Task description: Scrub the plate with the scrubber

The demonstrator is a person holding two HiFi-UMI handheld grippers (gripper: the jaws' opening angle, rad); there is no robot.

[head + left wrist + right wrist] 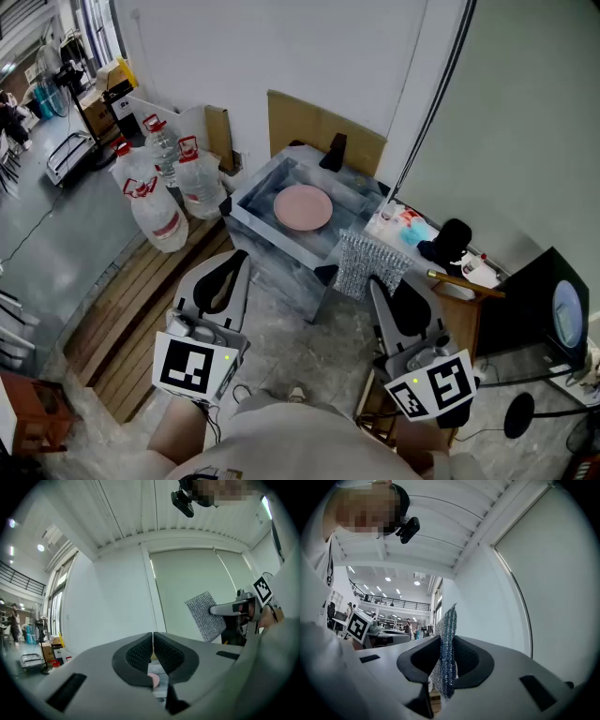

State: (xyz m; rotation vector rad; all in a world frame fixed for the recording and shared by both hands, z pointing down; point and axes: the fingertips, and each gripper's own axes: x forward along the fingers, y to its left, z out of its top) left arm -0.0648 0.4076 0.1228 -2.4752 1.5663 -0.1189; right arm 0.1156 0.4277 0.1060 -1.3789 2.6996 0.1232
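Note:
A pink plate [303, 207] lies flat in the grey sink basin [251, 199] ahead of me. My right gripper [378, 277] is shut on a silver mesh scrubber [368, 263], which hangs to the right of the basin, short of the plate; the right gripper view shows the scrubber [445, 653] edge-on, pinched between the pads. My left gripper [237, 255] is shut with nothing in it, held near the basin's front left corner. In the left gripper view the gripper [153, 641] has its pads touching, a sliver of the plate [153, 680] shows below them, and the scrubber [205, 615] is at right.
Several large water bottles [159, 192] stand left of the basin on wooden slats [141, 319]. Cardboard [319, 127] leans behind the sink. A cluttered side table [441, 253] with a black object and a black box [544, 309] sits to the right.

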